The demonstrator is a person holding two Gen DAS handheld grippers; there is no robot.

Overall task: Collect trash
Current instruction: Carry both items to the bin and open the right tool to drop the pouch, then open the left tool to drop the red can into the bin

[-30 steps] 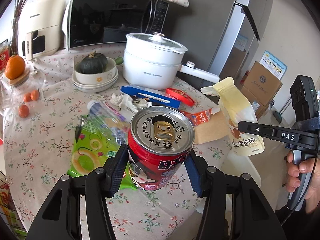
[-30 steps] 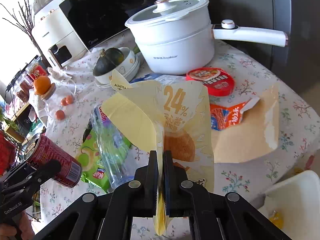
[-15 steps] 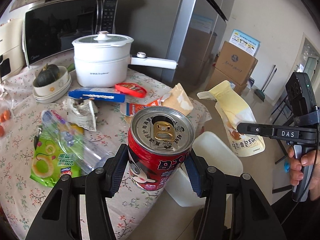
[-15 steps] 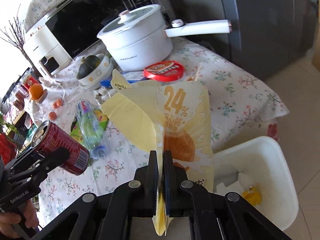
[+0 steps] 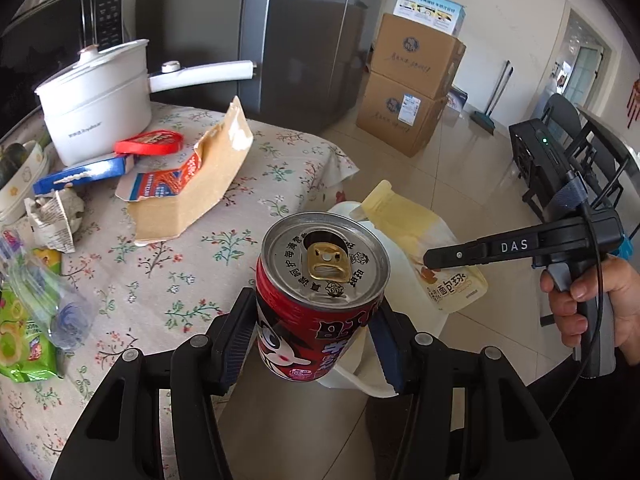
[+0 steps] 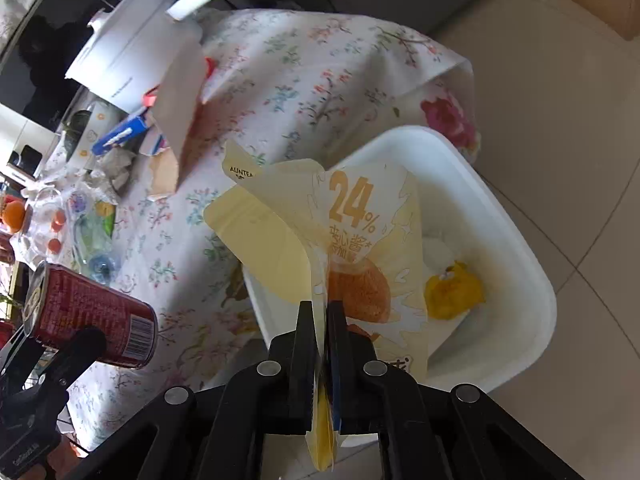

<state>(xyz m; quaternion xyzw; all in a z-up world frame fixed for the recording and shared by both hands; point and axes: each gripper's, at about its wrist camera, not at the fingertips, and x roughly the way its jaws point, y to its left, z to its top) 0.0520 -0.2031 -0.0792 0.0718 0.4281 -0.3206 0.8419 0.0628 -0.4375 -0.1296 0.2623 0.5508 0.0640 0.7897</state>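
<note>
The left gripper (image 5: 316, 320) has its jaws clamped on a can (image 5: 320, 292) and the right gripper (image 6: 322, 320) pinches a wrapper (image 6: 360, 240), both over the bin (image 6: 520, 248). More trash (image 5: 188, 184) waits on the table (image 5: 192, 272).

Right gripper (image 6: 325, 316) clamped on yellow snack wrapper (image 6: 352, 248), held over white bin (image 6: 516, 240). Yellow scrap (image 6: 454, 290) lay inside bin. Left gripper (image 6: 64, 356) at lower left gripped red can (image 6: 92, 320), tilted. Floral tablecloth (image 6: 304, 76) beside bin.
</note>
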